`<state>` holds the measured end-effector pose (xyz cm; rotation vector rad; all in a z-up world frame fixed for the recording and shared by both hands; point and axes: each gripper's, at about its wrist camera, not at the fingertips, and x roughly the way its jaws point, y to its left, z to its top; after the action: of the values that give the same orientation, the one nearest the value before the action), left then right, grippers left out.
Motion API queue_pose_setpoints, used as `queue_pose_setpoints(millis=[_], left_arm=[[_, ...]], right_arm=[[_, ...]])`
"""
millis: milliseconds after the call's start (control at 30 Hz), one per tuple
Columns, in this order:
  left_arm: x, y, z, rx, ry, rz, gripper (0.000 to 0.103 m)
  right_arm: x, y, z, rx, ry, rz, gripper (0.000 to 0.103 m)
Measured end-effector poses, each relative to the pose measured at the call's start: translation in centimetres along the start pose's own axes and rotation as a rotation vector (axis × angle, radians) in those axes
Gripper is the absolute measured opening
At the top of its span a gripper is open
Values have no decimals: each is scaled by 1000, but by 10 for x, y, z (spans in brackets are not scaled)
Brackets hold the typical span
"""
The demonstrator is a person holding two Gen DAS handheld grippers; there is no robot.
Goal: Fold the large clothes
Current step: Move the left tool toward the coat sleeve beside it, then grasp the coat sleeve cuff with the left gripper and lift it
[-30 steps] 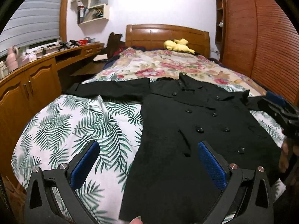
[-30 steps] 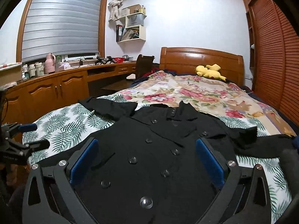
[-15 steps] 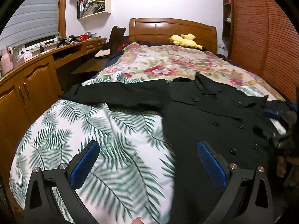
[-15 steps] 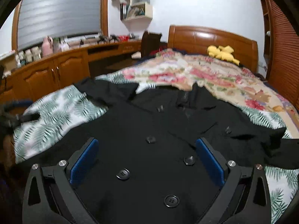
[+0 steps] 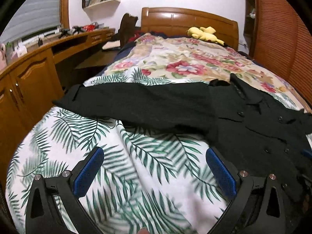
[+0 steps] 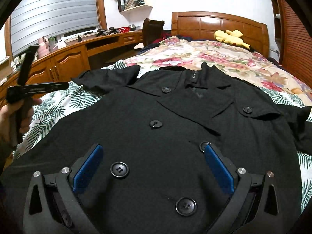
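A black double-breasted coat point(image 6: 156, 120) lies face up and spread flat on the bed, collar toward the headboard. Its left sleeve point(image 5: 136, 105) stretches out sideways over the palm-leaf sheet point(image 5: 87, 136). My left gripper point(image 5: 155, 156) is open and empty, low over the sheet just short of the sleeve. It also shows in the right wrist view point(image 6: 44, 86) at the far left, held in a hand. My right gripper point(image 6: 153, 154) is open and empty, low over the coat's buttoned front, its fingers straddling the rows of buttons.
A floral quilt point(image 5: 185, 62) covers the far half of the bed, with a yellow plush toy point(image 5: 204, 34) by the wooden headboard point(image 6: 218, 25). A long wooden desk with cabinets point(image 6: 78, 56) runs along the left. Slatted wardrobe doors point(image 5: 282, 39) stand at the right.
My left gripper has moved left and forward, off the coat's body toward the outstretched sleeve. My right gripper has moved lower and closer to the coat's front. Both stayed open.
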<state>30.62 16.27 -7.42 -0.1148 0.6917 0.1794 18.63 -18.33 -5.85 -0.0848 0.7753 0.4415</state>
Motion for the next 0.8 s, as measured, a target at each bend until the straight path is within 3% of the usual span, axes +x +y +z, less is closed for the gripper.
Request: queue_pose_setpoints(millis=[133, 400, 500, 633, 700, 767, 800], left_arm=[[30, 12, 13, -31, 35, 6, 103], [86, 47, 35, -196, 103, -31, 103], [101, 59, 43, -255, 129, -34, 97], [115, 72, 50, -356, 159, -86, 66], [121, 74, 53, -365, 173, -89, 57], [124, 75, 58, -356, 173, -72, 32], [124, 74, 61, -348, 168, -56, 25]], right_arm=[[3, 0, 0, 7, 1, 1, 103], [6, 2, 0, -7, 5, -10, 103], [7, 3, -1, -12, 7, -14, 103], [7, 3, -1, -13, 4, -17, 103], [6, 2, -2, -11, -1, -20, 103], [5, 3, -2, -11, -3, -22, 103], [5, 4, -2, -12, -5, -23, 103]])
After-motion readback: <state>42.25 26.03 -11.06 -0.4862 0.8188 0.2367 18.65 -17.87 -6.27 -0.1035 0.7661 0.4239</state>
